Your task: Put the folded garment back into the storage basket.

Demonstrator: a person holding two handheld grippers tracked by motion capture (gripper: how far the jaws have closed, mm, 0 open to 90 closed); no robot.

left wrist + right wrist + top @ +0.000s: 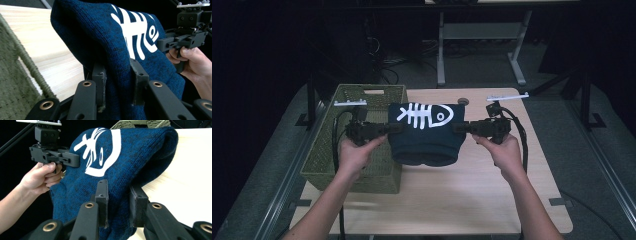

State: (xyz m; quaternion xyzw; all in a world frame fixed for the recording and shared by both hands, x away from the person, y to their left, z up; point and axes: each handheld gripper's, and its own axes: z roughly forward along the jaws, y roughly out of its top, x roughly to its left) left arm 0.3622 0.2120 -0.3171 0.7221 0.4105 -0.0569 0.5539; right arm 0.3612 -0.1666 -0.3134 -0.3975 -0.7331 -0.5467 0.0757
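Note:
A dark blue knitted sweater (426, 134) with a white fish-skeleton print is folded and held up above the table between both grippers. My left gripper (396, 128) is shut on its left edge, and in the left gripper view the knit (110, 50) is pinched between the two black jaws (117, 83). My right gripper (459, 128) is shut on the right edge; the right gripper view has the cloth (130, 162) clamped between its jaws (118, 203). The sweater's lower fold hangs just over the tabletop.
A green woven basket (327, 150) sits on the left of the light wooden table (472, 195), close under my left hand. A small round hole (463, 101) marks the table's far edge. Dark floor and a desk frame lie beyond.

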